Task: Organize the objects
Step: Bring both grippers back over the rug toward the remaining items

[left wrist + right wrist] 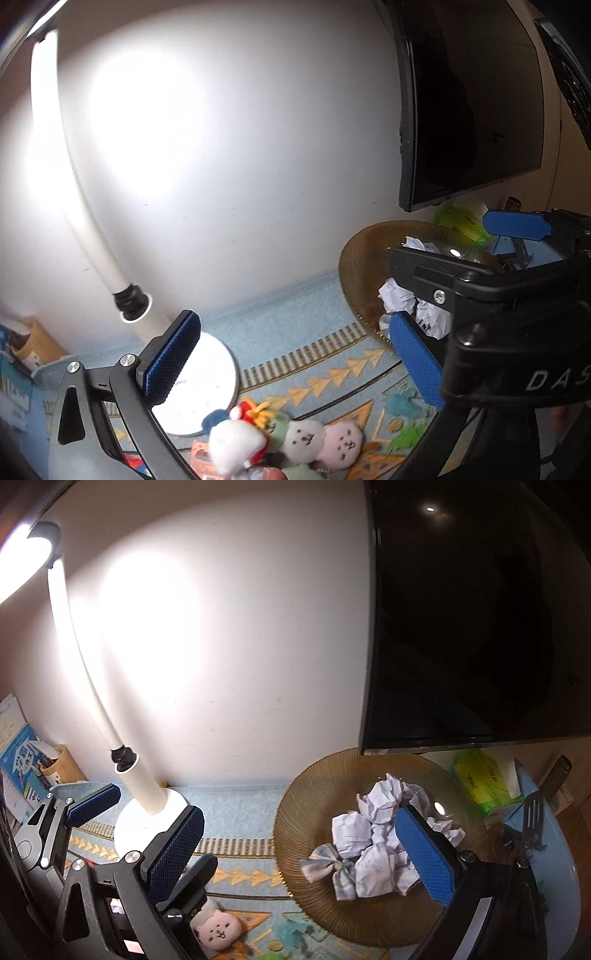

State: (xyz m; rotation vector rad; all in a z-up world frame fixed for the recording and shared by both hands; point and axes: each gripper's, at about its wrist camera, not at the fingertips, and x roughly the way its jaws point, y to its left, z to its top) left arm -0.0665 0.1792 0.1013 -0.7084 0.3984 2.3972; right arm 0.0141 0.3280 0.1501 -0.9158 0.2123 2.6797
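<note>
An amber ribbed plate [303, 812] holds several crumpled paper balls [376, 834] and a plaid bow [328, 867]. My right gripper [299, 853] hovers open over the plate's near side, its right pad [424, 853] in front of the papers, with nothing between the fingers. A string of small plush toys [295, 439], white, green and pink, lies on the patterned blue mat below my left gripper [295, 360], which is open and empty. The pink plush [218, 930] shows beside the left gripper's near finger. The plate [354, 266] is to the left gripper's right.
A white desk lamp's base [147, 812] stands at the wall and its arm curves up left. A black screen [461, 627] hangs above the plate. A green tissue pack [480, 779] and a metal spatula [533, 823] lie right. A pen cup [59, 764] stands far left. A fingertip [273, 472] shows at the bottom.
</note>
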